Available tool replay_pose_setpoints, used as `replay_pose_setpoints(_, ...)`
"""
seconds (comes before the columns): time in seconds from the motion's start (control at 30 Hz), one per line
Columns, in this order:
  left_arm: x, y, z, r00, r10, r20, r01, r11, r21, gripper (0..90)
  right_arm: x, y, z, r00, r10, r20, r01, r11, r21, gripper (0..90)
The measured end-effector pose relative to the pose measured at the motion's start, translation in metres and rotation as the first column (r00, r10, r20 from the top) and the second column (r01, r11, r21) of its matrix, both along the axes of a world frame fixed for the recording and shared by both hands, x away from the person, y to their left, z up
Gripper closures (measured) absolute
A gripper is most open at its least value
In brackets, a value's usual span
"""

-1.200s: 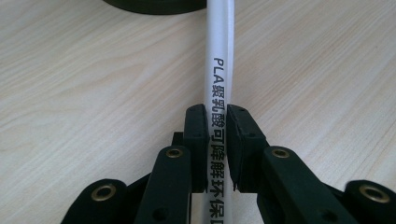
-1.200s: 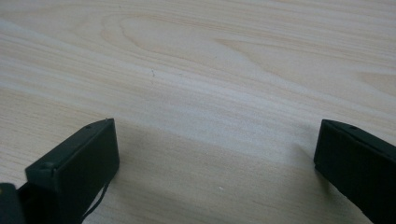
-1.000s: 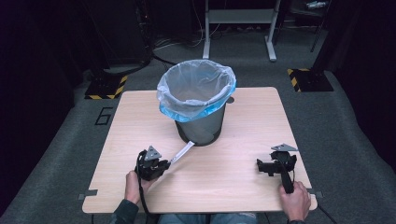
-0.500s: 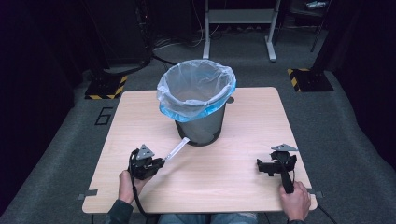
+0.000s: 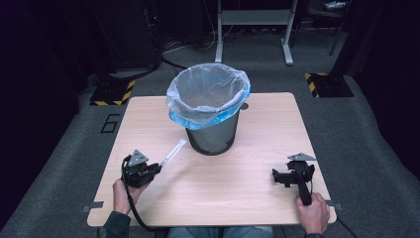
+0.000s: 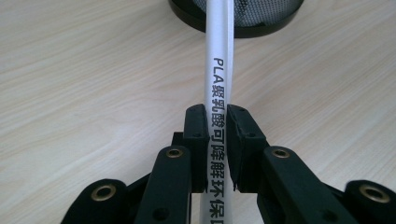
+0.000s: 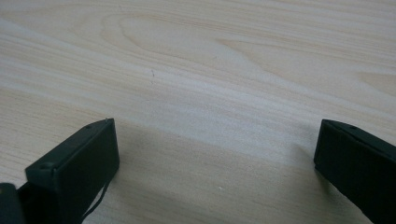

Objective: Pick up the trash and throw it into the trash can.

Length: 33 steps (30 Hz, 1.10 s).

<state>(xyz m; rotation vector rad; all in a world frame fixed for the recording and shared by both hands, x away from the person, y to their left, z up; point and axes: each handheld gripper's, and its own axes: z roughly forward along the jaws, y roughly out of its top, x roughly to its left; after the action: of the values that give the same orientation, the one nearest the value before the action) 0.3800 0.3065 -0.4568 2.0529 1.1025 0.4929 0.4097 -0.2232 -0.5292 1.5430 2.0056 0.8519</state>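
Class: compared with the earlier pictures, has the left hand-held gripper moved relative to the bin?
Yes. The left hand-held gripper, shut on the wrapped straw, has drawn leftward, away from the bin.

High view down over the table (image 5: 148, 124); gripper views close, low, sharing its wood

Paper-wrapped straw (image 6: 218, 56), matt wooden table (image 5: 148, 119), mesh metal bin (image 5: 213, 136) with glossy plastic liner (image 5: 208, 94).

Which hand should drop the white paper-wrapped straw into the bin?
Left. The left gripper is shut on the white paper-wrapped straw, which points toward the black mesh bin with the clear liner. The right gripper rests open on the wooden table, holding nothing.
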Motion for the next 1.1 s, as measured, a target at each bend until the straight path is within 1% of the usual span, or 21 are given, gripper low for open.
replay_pose_setpoints(0.03,0.001,0.004,0.004,0.9999,0.011,0.009,-0.011,0.9999,-0.004,78.7,0.000,0.000,0.000,1.0000,0.002,-0.001,-0.002,1.0000,0.000,0.0)
replay_pose_setpoints(0.1,0.003,0.007,0.009,0.9996,0.022,0.019,-0.022,0.9998,-0.002,78.7,0.000,0.000,0.000,1.0000,0.003,-0.001,-0.003,1.0000,0.002,0.0)
replay_pose_setpoints(0.13,0.003,0.007,0.009,0.9996,0.022,0.019,-0.022,0.9998,-0.002,78.7,0.000,0.000,0.000,1.0000,0.003,-0.001,-0.003,1.0000,0.002,0.0)
replay_pose_setpoints(0.23,0.006,0.013,0.017,0.9986,0.040,0.036,-0.039,0.9992,-0.011,78.7,0.000,0.000,0.000,1.0000,0.001,0.000,-0.001,1.0000,-0.001,0.0)
replay_pose_setpoints(0.4,0.010,0.016,0.022,0.9977,0.050,0.046,-0.050,0.9986,-0.015,78.8,0.000,0.000,0.000,1.0000,0.002,-0.001,-0.002,1.0000,0.000,0.0)
replay_pose_setpoints(0.47,0.012,0.016,0.025,0.9972,0.059,0.047,-0.058,0.9980,-0.023,78.8,0.000,0.000,0.000,1.0000,0.005,0.001,-0.005,1.0000,0.001,0.0)
replay_pose_setpoints(0.53,0.016,0.018,0.031,0.9959,0.065,0.062,-0.064,0.9977,-0.022,78.7,0.000,0.000,0.000,1.0000,0.007,0.001,-0.007,1.0000,0.001,0.0)
replay_pose_setpoints(0.6,0.017,0.019,0.033,0.9953,0.072,0.065,-0.070,0.9971,-0.029,78.8,0.000,0.000,0.000,1.0000,0.007,0.001,-0.007,1.0000,0.001,0.0)
replay_pose_setpoints(0.63,0.020,0.021,0.038,0.9946,0.073,0.073,-0.071,0.9970,-0.029,78.8,0.000,0.000,0.000,1.0000,0.007,0.001,-0.007,1.0000,0.001,0.0)
replay_pose_setpoints(0.7,0.022,0.022,0.044,0.9936,0.073,0.085,-0.071,0.9970,-0.028,78.7,0.000,0.000,0.000,1.0000,0.006,0.001,-0.006,1.0000,0.001,0.0)
replay_pose_setpoints(0.73,0.022,0.022,0.044,0.9936,0.073,0.085,-0.071,0.9970,-0.028,78.8,0.000,0.000,0.000,1.0000,0.006,0.001,-0.006,1.0000,0.001,0.0)
replay_pose_setpoints(0.87,0.027,0.023,0.055,0.9913,0.082,0.103,-0.079,0.9964,-0.030,78.7,0.000,0.000,0.000,1.0000,0.006,0.001,-0.006,1.0000,0.001,0.0)
replay_pose_setpoints(0.9,0.030,0.024,0.060,0.9900,0.085,0.113,-0.082,0.9962,-0.029,78.8,0.000,0.000,0.000,1.0000,0.006,0.001,-0.006,1.0000,0.001,0.0)
replay_pose_setpoints(0.93,0.030,0.024,0.060,0.9900,0.085,0.113,-0.082,0.9962,-0.029,78.7,0.000,0.000,0.000,1.0000,0.006,0.001,-0.006,1.0000,0.001,0.0)
replay_pose_setpoints(1.0,0.034,0.025,0.067,0.9884,0.093,0.120,-0.090,0.9955,-0.029,78.7,0.000,0.000,0.000,1.0000,0.006,0.001,-0.006,1.0000,0.001,0.0)
replay_pose_setpoints(1.03,0.034,0.025,0.067,0.9884,0.093,0.120,-0.090,0.9955,-0.029,78.7,0.000,0.000,0.000,1.0000,0.006,0.001,-0.006,1.0000,0.001,0.0)
replay_pose_setpoints(1.1,0.038,0.027,0.074,0.9869,0.096,0.130,-0.093,0.9952,-0.031,78.8,0.000,0.000,0.000,1.0000,0.006,0.001,-0.006,1.0000,0.001,0.0)
